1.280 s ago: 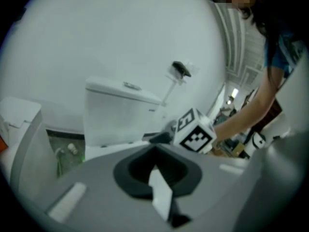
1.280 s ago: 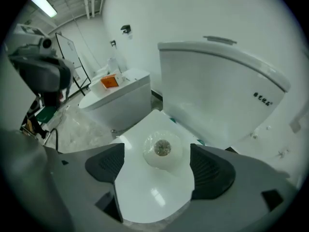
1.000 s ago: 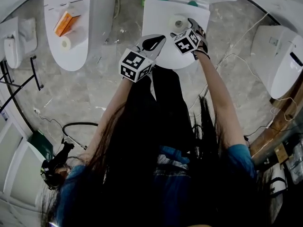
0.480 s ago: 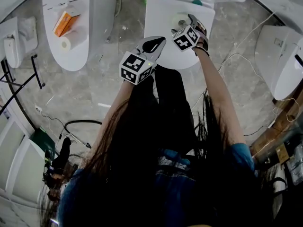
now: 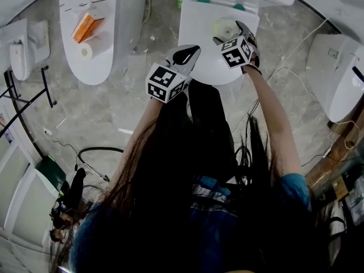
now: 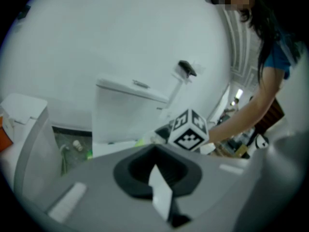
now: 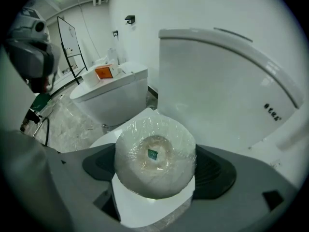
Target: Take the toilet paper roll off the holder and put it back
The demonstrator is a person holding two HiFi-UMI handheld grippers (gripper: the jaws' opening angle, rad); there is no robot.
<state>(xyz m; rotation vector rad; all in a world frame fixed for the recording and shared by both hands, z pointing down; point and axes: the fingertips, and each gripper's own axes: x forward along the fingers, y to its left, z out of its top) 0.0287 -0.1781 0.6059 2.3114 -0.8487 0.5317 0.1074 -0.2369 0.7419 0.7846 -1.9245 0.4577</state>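
Observation:
A toilet paper roll wrapped in clear film sits between the jaws of my right gripper, which is shut on it. In the head view the roll is held just over the closed white toilet lid, with the right gripper behind it. My left gripper hovers at the lid's near left edge, jaws together and empty. In the left gripper view its jaws are shut and the right gripper's marker cube shows ahead. A small black fitting hangs on the wall.
The white cistern rises right behind the roll. A second toilet at the left carries an orange box and another roll. A third toilet stands at the right. Cables lie on the stone floor.
The right gripper with the roll has drifted slightly right over the lid as the head view shifted. The left gripper keeps its place beside it.

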